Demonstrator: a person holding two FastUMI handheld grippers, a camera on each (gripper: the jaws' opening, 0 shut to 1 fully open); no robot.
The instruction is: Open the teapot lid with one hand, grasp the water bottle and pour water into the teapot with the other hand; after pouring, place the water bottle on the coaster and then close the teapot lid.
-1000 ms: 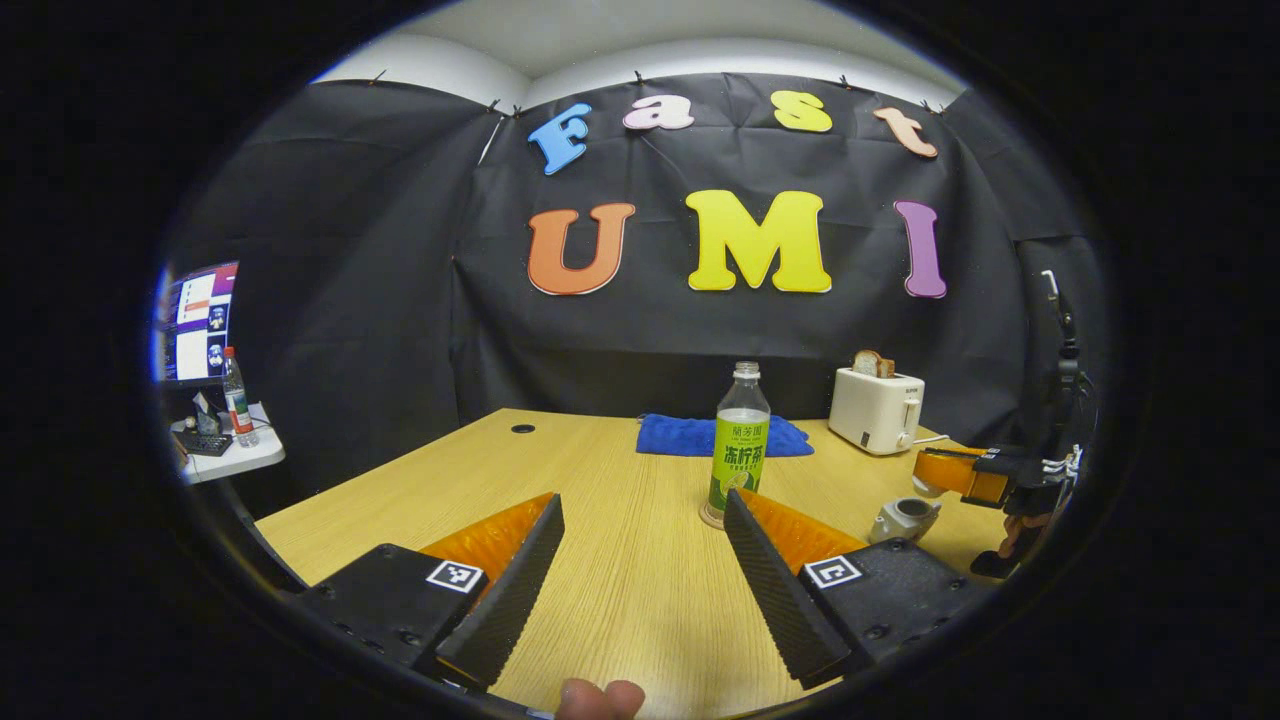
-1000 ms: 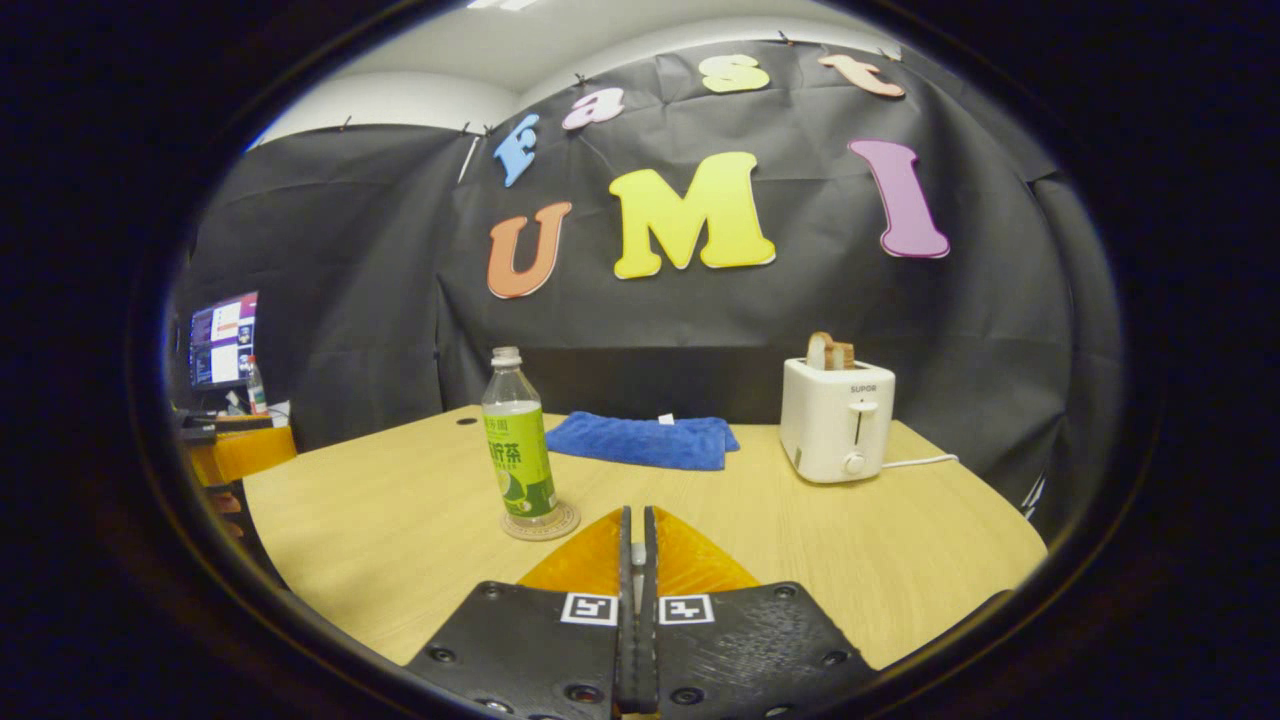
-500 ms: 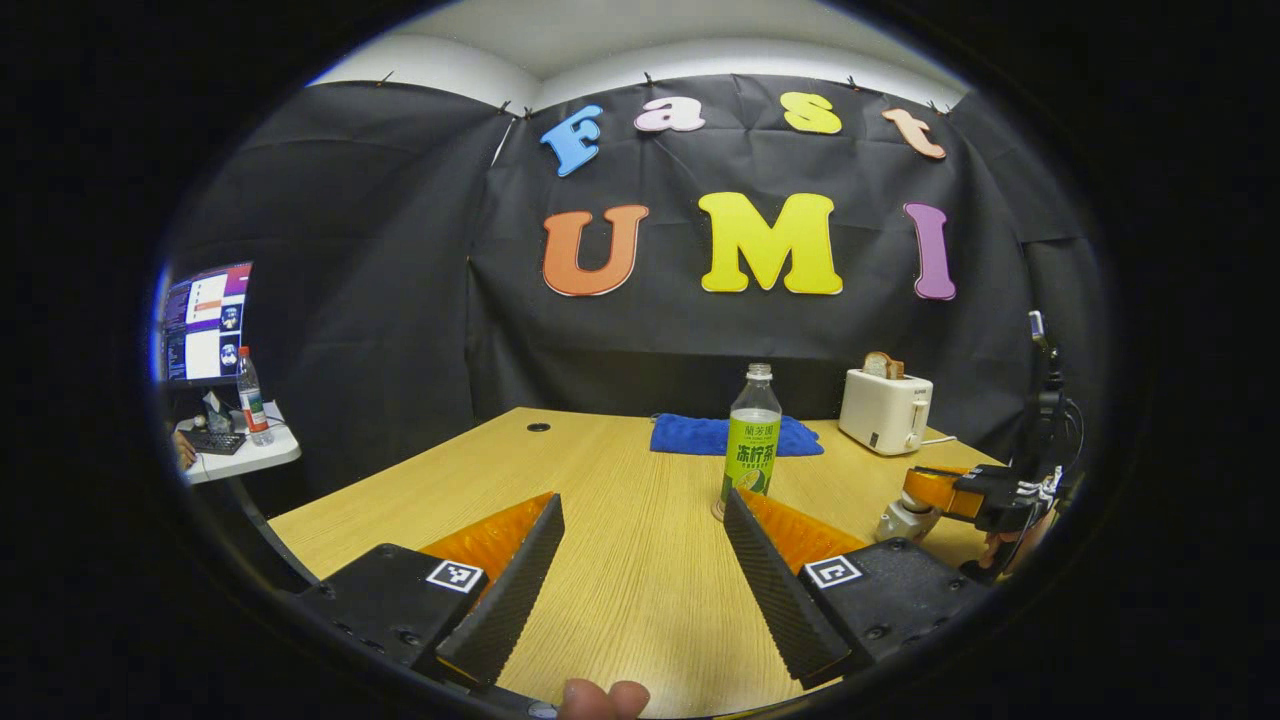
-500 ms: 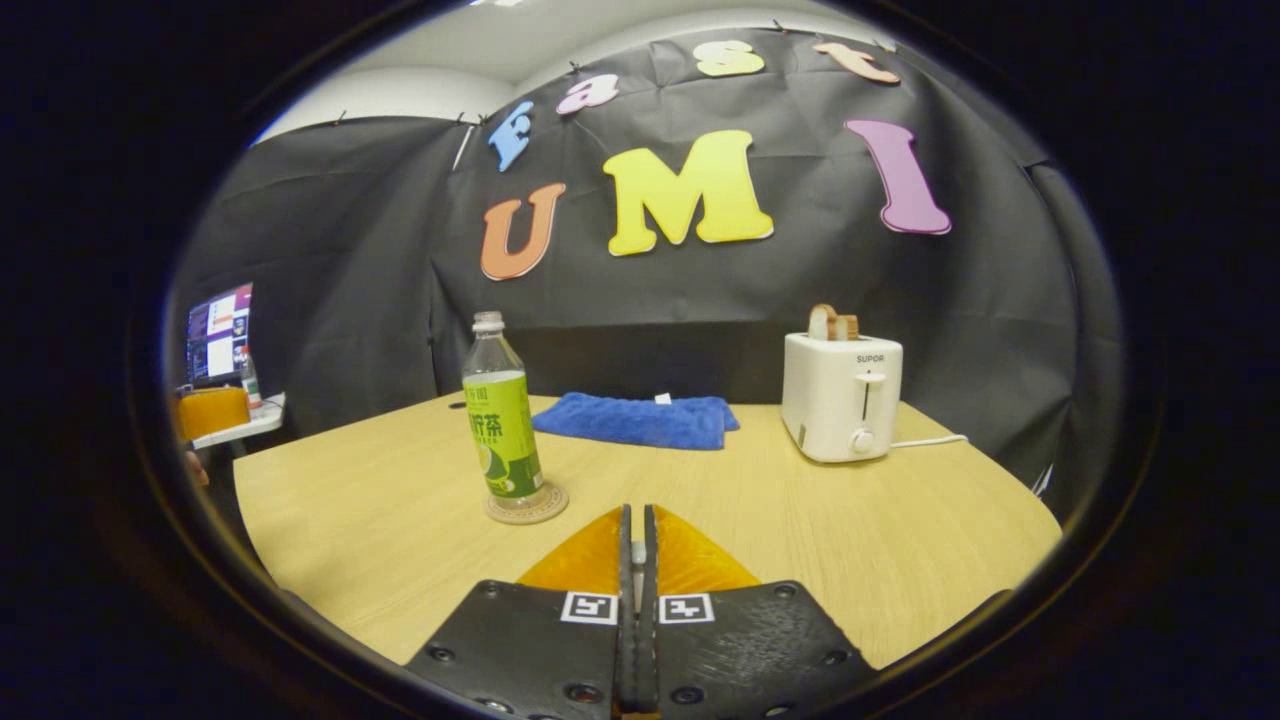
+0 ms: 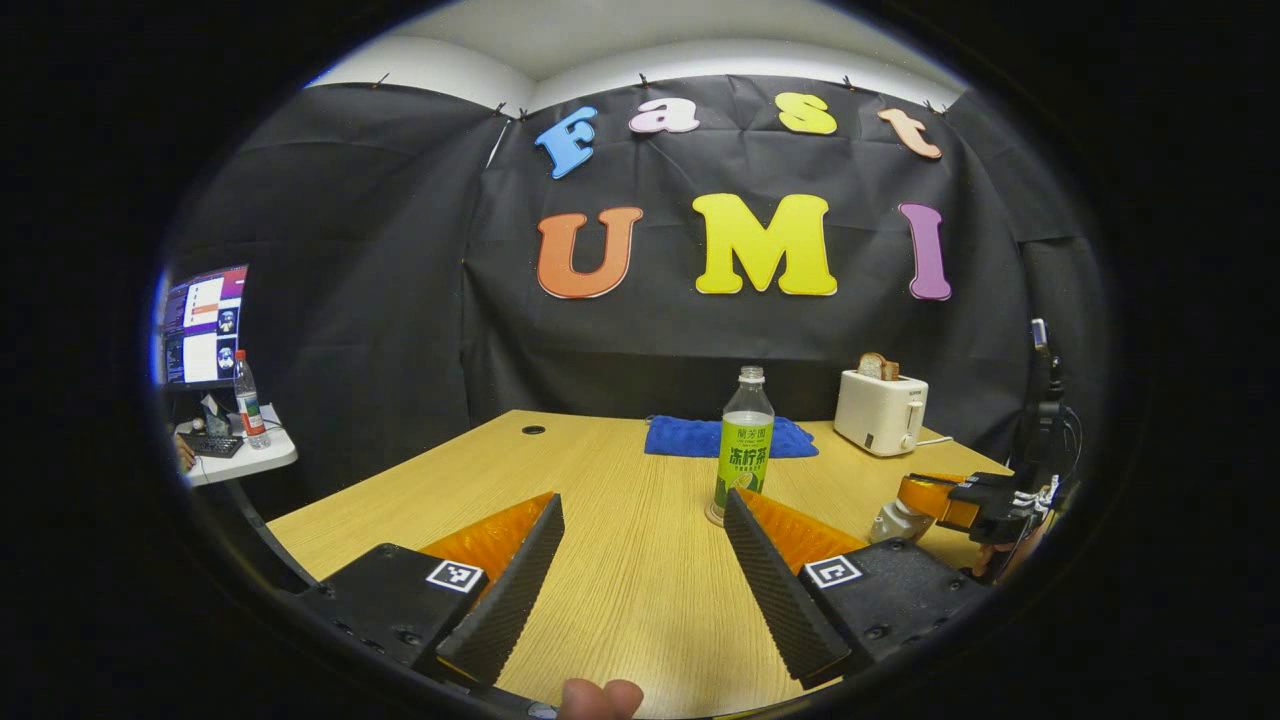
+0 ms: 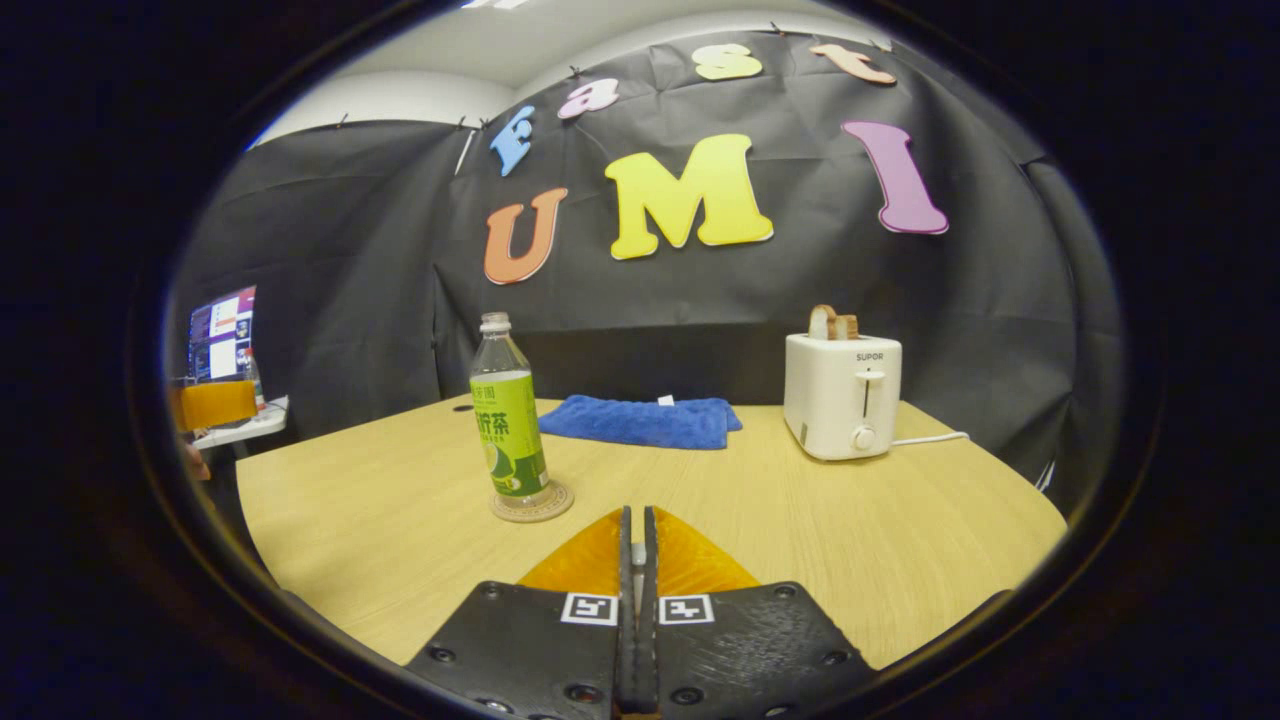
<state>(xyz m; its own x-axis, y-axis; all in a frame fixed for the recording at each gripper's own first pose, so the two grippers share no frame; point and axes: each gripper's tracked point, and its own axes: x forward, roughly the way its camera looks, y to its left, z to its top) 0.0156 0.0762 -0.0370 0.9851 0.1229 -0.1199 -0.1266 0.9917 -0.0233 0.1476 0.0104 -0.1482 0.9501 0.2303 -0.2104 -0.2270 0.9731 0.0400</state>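
Note:
A clear water bottle [image 5: 745,440] with a green label stands upright on a round coaster [image 6: 532,505] in the middle of the wooden table [image 6: 400,520]. My left gripper [image 5: 642,500] hangs open in front of it, nothing between its fingers. At the right in the left gripper view, the small pale teapot [image 5: 893,520] sits on the table with my right gripper [image 5: 915,492] right on top of it. In the right gripper view, the right gripper [image 6: 636,512] is shut, with a thin grey piece of the lid [image 6: 636,550] pinched between its fingers.
A white toaster [image 6: 842,395] with bread in it stands at the back right, its cord trailing right. A folded blue cloth [image 6: 640,420] lies at the back centre. A side table with a monitor [image 5: 205,325] is off to the left.
My right gripper has come down from above the open teapot until it sits on the teapot's top. The left gripper has drawn back a little from the bottle and stays open.

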